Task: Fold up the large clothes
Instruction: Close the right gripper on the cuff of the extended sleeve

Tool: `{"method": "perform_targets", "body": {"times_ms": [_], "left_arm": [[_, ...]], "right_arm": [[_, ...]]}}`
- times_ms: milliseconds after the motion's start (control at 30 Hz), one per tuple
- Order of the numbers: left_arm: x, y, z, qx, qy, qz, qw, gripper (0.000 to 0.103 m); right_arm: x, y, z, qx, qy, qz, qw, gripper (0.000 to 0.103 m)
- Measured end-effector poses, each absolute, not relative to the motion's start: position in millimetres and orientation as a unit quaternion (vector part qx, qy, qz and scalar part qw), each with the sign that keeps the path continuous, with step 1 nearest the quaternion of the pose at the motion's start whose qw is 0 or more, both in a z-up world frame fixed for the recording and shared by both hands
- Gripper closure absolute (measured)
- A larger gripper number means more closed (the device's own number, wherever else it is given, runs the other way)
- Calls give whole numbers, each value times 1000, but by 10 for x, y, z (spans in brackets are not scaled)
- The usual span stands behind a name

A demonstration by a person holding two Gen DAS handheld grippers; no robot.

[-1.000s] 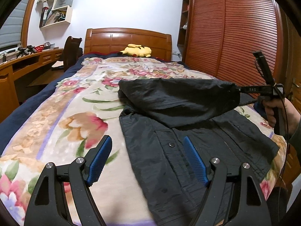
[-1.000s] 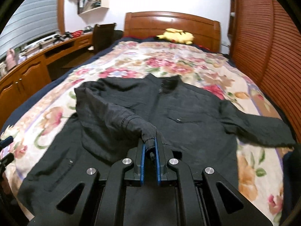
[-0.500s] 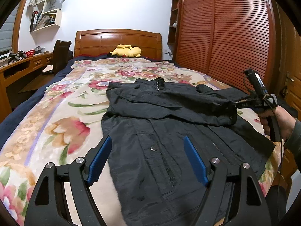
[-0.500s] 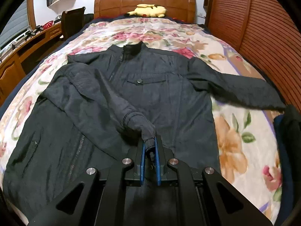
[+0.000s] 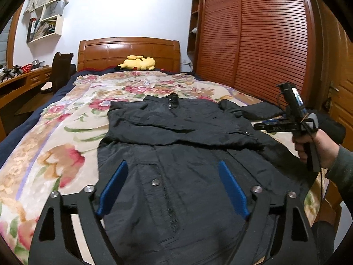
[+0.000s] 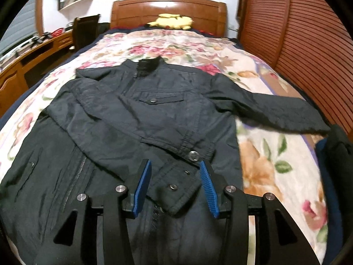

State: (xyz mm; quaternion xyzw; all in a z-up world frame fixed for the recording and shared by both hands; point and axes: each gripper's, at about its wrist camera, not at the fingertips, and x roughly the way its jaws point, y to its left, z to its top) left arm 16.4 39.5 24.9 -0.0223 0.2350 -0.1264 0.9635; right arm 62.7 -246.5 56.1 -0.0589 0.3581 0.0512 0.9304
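Observation:
A dark jacket (image 5: pixel 176 150) lies front up on the floral bedspread (image 5: pixel 55 137), collar toward the headboard. Its left sleeve (image 6: pixel 123 123) is folded across the chest, with the cuff (image 6: pixel 189 154) lying just ahead of my right gripper (image 6: pixel 175 172), which is open and empty. The other sleeve (image 6: pixel 271 108) stretches out to the right. My left gripper (image 5: pixel 172 174) is open and empty above the jacket's lower front. The right gripper also shows in the left wrist view (image 5: pixel 260 126), held in a hand at the bed's right side.
A yellow plush toy (image 5: pixel 138 63) lies by the wooden headboard (image 5: pixel 129 48). A slatted wardrobe (image 5: pixel 264 39) lines the right side. A desk (image 5: pixel 19 81) and chair (image 5: pixel 60 66) stand at the left. Dark cloth (image 6: pixel 337 145) sits at the bed's right edge.
My right gripper has opened and let go of the sleeve cuff, which now lies across the jacket's chest. The left gripper has shifted rightward over the jacket's lower front.

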Motion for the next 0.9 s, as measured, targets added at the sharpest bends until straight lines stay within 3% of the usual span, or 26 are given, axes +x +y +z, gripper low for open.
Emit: {"method": "perform_targets", "body": {"times_ms": [133,600,733,900], "left_arm": [[240,262,247,-14,239,-129,962,1],[923,-105,115,-5,290,-134,948,1],[1123,-183,128,-3,295,-127,947,1],[1315,-286,145,9,294,-126,948,1]], "right_arm": [[699,-2498,448,-68,351,77,931,56],[1039,-3390,599,-51,318,50,946,55],[1175,-3712,625,-41,319,29,946,41],[1401,-4006,528,-36,333,-12,942,39]]}}
